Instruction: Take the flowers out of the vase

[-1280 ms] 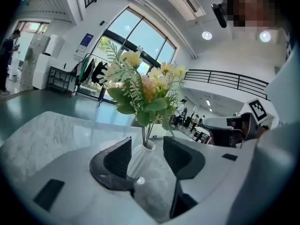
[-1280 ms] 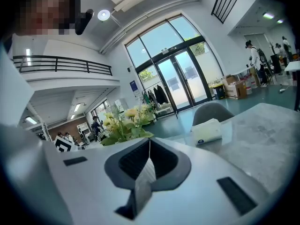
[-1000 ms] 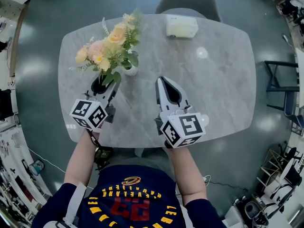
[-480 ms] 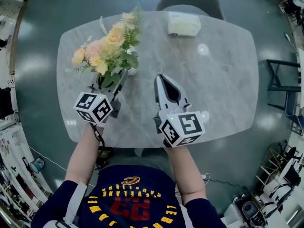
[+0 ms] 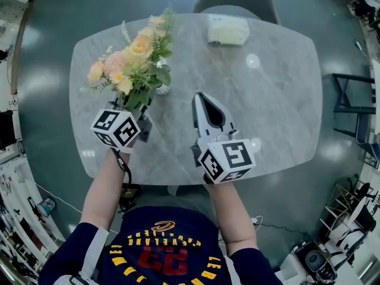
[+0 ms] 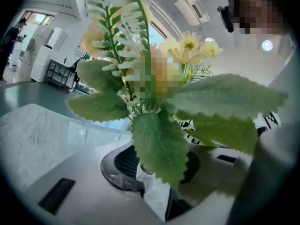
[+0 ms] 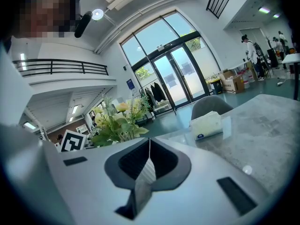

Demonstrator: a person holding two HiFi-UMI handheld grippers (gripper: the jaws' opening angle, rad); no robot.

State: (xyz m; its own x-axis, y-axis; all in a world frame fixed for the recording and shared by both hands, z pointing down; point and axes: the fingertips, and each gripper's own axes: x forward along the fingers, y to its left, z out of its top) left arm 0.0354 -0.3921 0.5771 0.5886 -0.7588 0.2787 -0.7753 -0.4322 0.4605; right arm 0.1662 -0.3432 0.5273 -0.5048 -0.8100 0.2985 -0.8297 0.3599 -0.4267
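Grey marble table (image 5: 267,100): flowers (image 5: 133,64) stand in the white vase (image 5: 162,89), left rear. Left gripper (image 5: 138,113) has advanced under the foliage, jaws closing around the stems, contact unconfirmed; extraction looks imminent. Right gripper (image 5: 202,98) idle, jaws together, empty.

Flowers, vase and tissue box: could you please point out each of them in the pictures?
flowers (image 5: 130,62), head view, on the middle of the bunch, among the blooms.
vase (image 5: 162,90), head view, on its white body below the leaves.
tissue box (image 5: 228,30), head view, on its top face.
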